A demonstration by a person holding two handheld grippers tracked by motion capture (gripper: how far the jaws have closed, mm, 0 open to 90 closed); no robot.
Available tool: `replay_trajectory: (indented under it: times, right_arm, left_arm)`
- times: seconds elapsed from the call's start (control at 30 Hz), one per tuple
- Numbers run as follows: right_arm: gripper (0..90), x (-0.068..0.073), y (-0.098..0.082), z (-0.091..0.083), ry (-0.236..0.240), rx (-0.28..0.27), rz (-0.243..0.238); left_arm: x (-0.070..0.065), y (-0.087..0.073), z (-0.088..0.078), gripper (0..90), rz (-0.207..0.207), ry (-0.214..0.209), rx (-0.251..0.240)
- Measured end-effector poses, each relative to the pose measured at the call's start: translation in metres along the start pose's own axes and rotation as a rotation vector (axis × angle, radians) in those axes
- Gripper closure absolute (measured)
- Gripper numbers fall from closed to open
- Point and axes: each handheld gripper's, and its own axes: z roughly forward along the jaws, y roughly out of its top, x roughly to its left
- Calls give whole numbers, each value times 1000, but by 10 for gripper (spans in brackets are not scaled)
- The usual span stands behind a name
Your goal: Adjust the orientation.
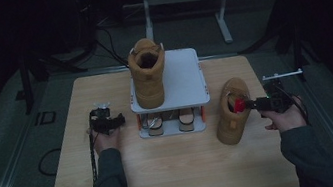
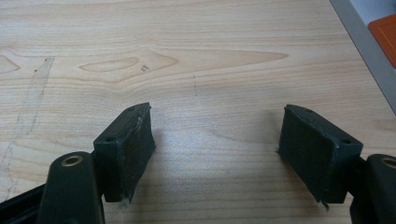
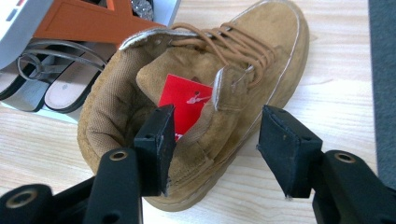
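Two tan boots are in sight: one (image 1: 149, 73) stands on top of a small white rack (image 1: 187, 77) at the middle of the wooden surface (image 1: 167, 174), and the other (image 1: 230, 111) rests on the surface just to the right of that rack. The right tongs (image 3: 215, 149) are spread, with the collar of this second boot (image 3: 196, 107) between the jaws; the left jaw sits at the inner side of the collar by a red tag (image 3: 184, 100), the right jaw stands clear outside, and neither presses on it. A pair of sandals (image 1: 171, 121) lies on the rack's lower shelf. The left tongs (image 2: 215, 144) are spread over bare wood, left of the rack, holding nothing.
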Motion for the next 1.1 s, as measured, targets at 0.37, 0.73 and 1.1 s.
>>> replay_trajectory:
  times: [0.37,0.73,1.1]
  right_arm:
    - [491,8,4,20,-14,111,-21]
    - [682,23,10,30,-64,130,-164]
    - [761,7,11,27,-124,77,-228]
  left_arm:
    - [0,0,0,264,1,-2,0]
    - [0,0,0,264,2,-3,1]
    - [0,0,0,264,3,-3,1]
